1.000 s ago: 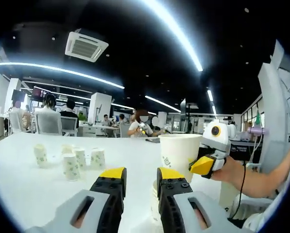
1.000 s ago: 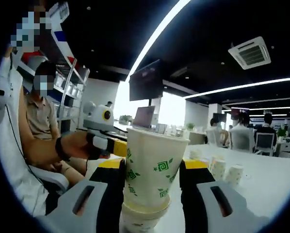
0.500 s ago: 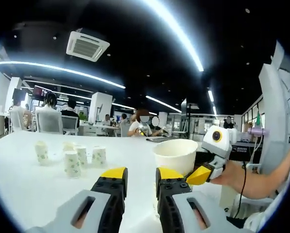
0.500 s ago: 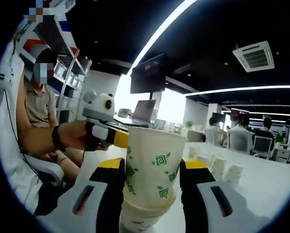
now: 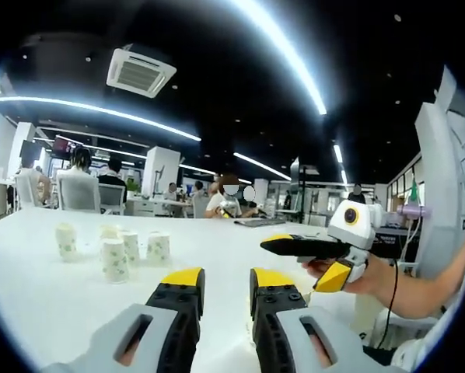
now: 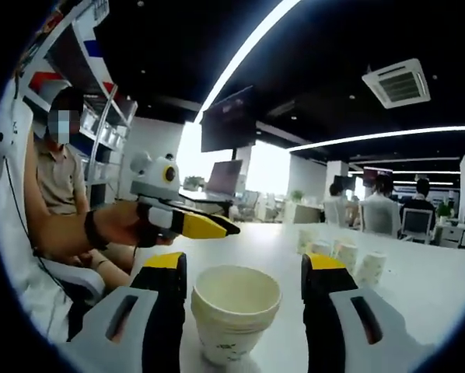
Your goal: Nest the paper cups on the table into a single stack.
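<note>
A stack of nested white paper cups with green print (image 6: 234, 318) stands on the white table (image 6: 419, 303), and my right gripper (image 6: 244, 263) is open around it, both jaws clear of the cup walls. Several loose cups (image 6: 343, 252) stand farther back on the right. In the left gripper view those loose cups (image 5: 114, 256) cluster at the left of the table (image 5: 46, 311). My left gripper (image 5: 226, 278) holds its jaws close together with nothing between them. It comes into the right gripper view as the left gripper (image 6: 217, 226), just behind the stack. The right gripper (image 5: 310, 263) comes in from the right with its jaws spread.
A person's forearm (image 5: 419, 287) holds the right gripper near the table's right edge. A seated person (image 6: 57, 179) and a shelf unit are at the left of the right gripper view. Other people sit at desks (image 5: 81, 186) far behind the table.
The right gripper lowered the cup it held into the stack, then opened and let it go. The left gripper stayed in place.
</note>
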